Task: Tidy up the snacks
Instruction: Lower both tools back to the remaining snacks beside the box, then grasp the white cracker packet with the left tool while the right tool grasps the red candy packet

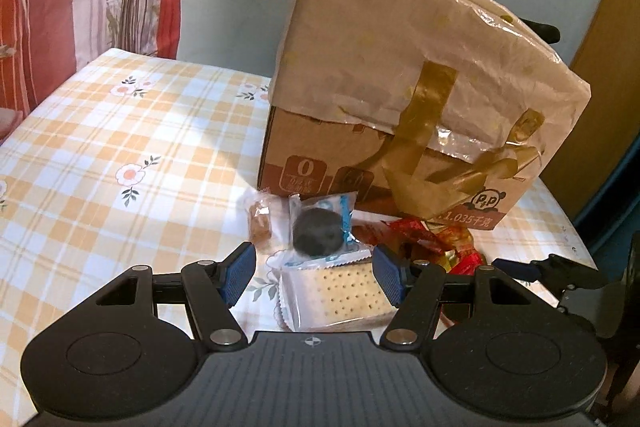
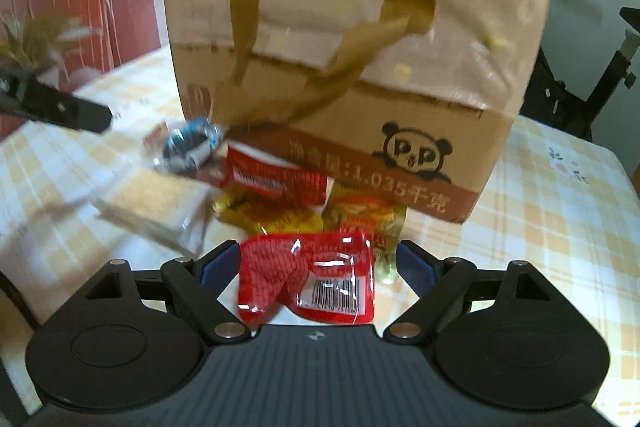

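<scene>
Both claws tilt down toward the tabletop (image 1: 100, 131), side by side in front of a pile of snacks at the foot of a box (image 1: 400, 155).

The left claw (image 1: 314, 273) stands wide, its 2 blue pads on either side of a clear cracker pack (image 1: 336, 295) without pressing it. Just ahead of its fingers lies a dark round cookie (image 1: 316, 233) in a blue-and-white wrapper, with a small brown candy (image 1: 260, 223) ahead and to the left. The right claw's tip shows at the far right of this view.

The right claw (image 2: 320, 263) is also wide (its view is blurred). A red packet (image 2: 304, 275) with a barcode lies between its pads; no pad is seen pressing it. Ahead of it sit a yellow-green packet (image 2: 280, 223) and a red-and-white packet (image 2: 272, 179), whose print is too smeared to read.

The box stands just beyond the pile, its upper part wrapped in cream paper with gold tape. Its front carries a panda logo with "PoP", the text "1.035千克", and a large "0" in a brown square.
</scene>
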A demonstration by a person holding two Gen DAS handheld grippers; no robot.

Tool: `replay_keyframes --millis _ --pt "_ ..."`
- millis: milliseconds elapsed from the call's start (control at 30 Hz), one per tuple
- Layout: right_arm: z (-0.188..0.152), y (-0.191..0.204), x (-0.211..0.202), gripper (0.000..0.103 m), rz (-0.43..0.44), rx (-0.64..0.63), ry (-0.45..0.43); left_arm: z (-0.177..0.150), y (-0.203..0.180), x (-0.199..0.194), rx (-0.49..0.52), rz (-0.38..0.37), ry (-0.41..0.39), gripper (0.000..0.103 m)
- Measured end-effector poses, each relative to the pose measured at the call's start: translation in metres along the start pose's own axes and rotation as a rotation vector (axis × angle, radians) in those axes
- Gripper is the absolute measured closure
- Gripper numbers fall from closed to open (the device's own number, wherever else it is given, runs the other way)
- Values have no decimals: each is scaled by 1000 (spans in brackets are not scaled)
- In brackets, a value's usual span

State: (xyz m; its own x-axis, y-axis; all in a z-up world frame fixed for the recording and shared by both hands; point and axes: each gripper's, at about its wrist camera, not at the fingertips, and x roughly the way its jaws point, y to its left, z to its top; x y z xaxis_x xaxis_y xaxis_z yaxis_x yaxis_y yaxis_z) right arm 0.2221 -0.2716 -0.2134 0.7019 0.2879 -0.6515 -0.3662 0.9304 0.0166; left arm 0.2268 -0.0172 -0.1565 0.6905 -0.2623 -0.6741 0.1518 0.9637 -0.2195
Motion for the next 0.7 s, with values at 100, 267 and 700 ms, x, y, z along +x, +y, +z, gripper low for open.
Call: replay_keyframes --millis 100,267,700 --pt "-5 1 7 16 23 -4 15 -4 -1 4 -1 6 13 37" --pt "-12 5 9 16 13 -25 -5 -7 -3 7 3 8 23 37" --pt "-10 0 12 24 27 -2 -17 -13 -2 13 -6 17 50 37"
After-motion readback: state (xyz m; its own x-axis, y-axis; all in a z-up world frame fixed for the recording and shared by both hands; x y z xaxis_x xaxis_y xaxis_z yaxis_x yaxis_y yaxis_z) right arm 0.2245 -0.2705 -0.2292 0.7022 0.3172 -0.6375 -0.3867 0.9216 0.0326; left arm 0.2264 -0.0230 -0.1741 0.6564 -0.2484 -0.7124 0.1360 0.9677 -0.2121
